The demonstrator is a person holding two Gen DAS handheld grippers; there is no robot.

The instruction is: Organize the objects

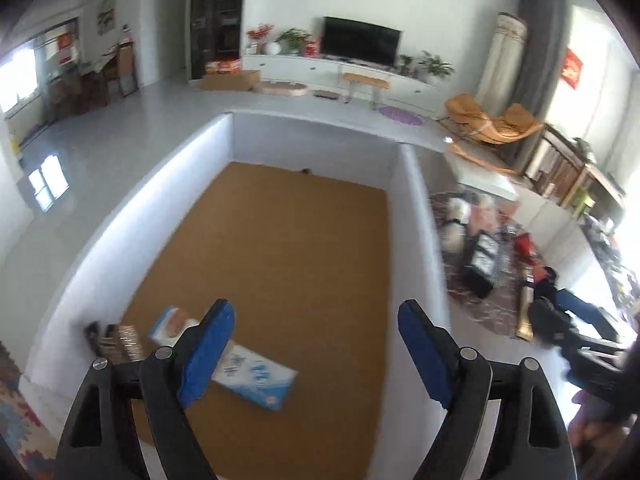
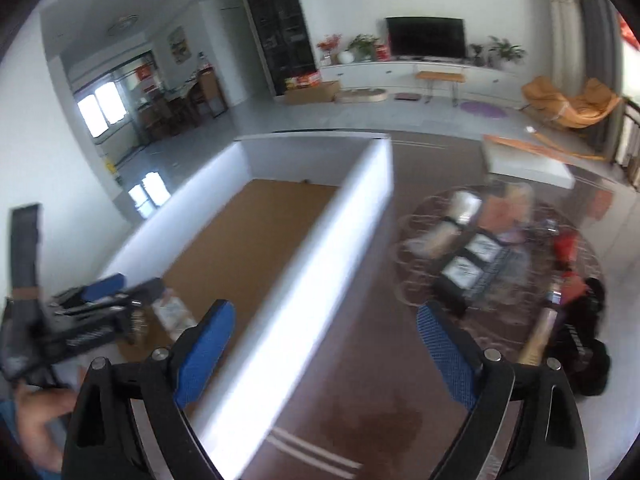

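Observation:
A big white-walled box with a brown cardboard floor lies below my left gripper, which is open and holds nothing. In the box's near left corner lie a white-and-blue packet, a smaller packet with an orange picture and a dark, shiny item. My right gripper hangs open and empty over the box's right wall. The left gripper also shows at the left of the right wrist view, held by a hand.
A pile of mixed objects sits on a round patterned rug to the right of the box. A low white table stands beyond it. Further off are an orange chair, a TV cabinet and grey floor.

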